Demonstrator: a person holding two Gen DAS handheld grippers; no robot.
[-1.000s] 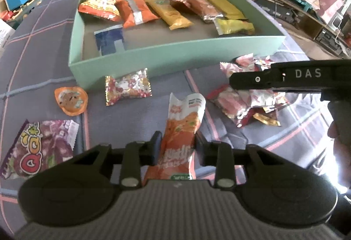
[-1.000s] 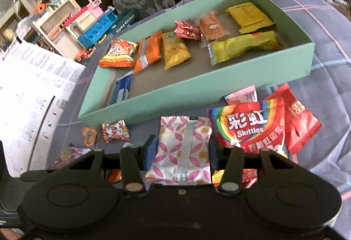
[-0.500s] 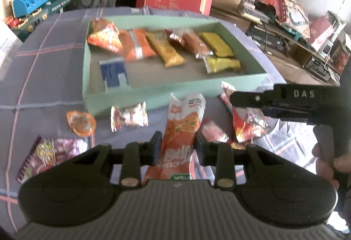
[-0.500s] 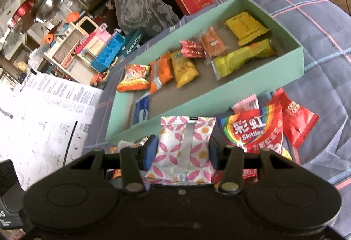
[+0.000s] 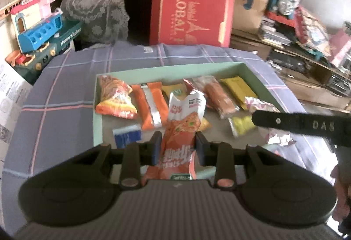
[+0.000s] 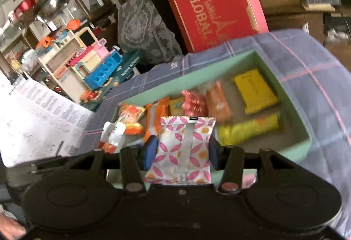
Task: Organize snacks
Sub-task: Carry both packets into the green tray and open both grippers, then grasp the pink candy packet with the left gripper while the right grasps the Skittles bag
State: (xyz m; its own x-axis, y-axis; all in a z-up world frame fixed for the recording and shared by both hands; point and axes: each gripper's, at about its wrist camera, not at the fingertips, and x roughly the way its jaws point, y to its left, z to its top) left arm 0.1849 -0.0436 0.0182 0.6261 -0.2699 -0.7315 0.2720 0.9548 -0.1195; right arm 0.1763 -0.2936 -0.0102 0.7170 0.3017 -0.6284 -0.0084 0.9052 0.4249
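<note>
1. Cluttered shelves, toys and a red gift box (image 5: 193, 9) ring the checked tablecloth (image 5: 65, 86).
2. Left gripper (image 5: 177, 147) is clamped on an orange snack packet (image 5: 179, 130); right gripper (image 6: 182, 152) is clamped on a pink-patterned packet (image 6: 186, 147).
3. A second ago both packets hung low over the loose snacks; both now hang above the near edge of the green box (image 6: 305, 143).
4. Releasing each into a bare patch looks next; 2 more will be sorted.
</note>
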